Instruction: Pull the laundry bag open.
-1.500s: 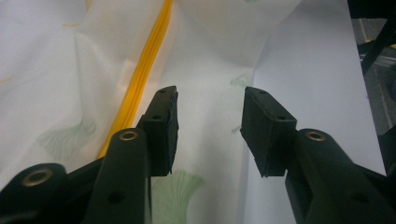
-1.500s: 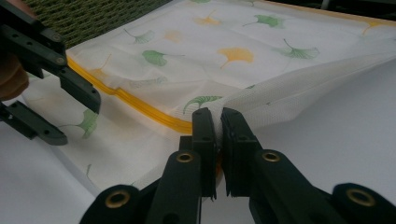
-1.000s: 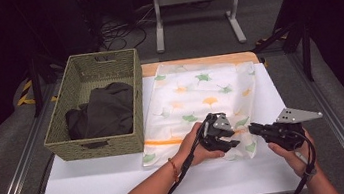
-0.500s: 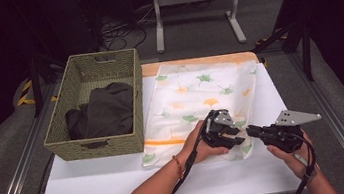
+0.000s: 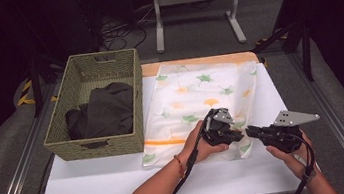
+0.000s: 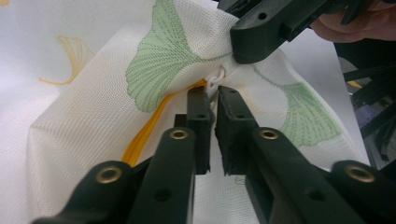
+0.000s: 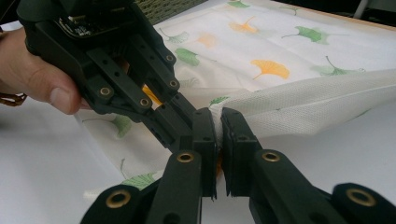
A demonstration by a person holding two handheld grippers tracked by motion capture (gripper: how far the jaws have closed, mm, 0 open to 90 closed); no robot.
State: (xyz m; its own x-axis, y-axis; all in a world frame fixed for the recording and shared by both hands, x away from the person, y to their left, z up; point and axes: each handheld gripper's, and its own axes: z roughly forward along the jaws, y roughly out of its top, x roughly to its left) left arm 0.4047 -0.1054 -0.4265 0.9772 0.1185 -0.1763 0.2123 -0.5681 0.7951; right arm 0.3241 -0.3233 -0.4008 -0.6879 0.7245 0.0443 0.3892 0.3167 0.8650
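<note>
A: How would the pillowcase (image 5: 196, 104) have handled, lying just beside the basket (image 5: 95, 107)?

B: Light, soft and limp, likely to sag; best taken at its near corner, by the white zipper pull (image 6: 215, 80).

A: And the grippers?

B: The right gripper (image 7: 218, 122) was clenched on the corner hem. The left gripper (image 6: 215, 100) had just been closing, its jaws nipping that pull; a second earlier they stood wider.

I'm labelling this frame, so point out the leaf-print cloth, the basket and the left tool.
leaf-print cloth (image 5: 194, 91): high view, its flat middle.
basket (image 5: 97, 146): high view, its near woven wall.
left tool (image 6: 211, 100): left gripper view, between its tips, shut on the cloth's white zipper pull.
</note>
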